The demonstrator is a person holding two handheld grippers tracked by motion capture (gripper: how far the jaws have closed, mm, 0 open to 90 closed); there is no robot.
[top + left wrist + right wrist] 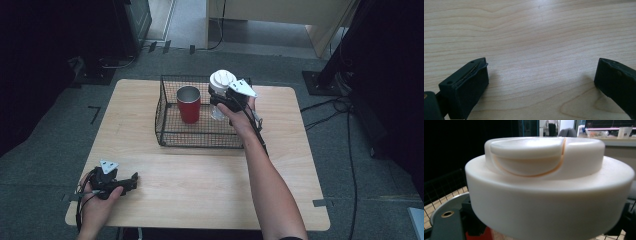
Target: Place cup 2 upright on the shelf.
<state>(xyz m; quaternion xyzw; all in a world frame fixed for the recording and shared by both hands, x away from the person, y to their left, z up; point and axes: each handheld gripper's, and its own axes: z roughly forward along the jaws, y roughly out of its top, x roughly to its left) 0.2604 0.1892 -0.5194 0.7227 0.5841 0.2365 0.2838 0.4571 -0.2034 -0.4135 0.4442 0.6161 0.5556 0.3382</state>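
Right gripper [220,102], held over the wire basket [165,132] at the table's twelve o'clock, is clamped on a clear bottle with a white lid [222,80], its jaws pressed against the body just under the lid; the bottle stands upright inside the basket's right half, at about three o'clock from the red cup [189,104]. The red cup stands upright in the basket's middle, open mouth up, just beside the bottle. Left gripper [131,181] rests on the wooden table [200,175] at about seven o'clock, well apart from the basket, its jaws spread wide over bare wood.
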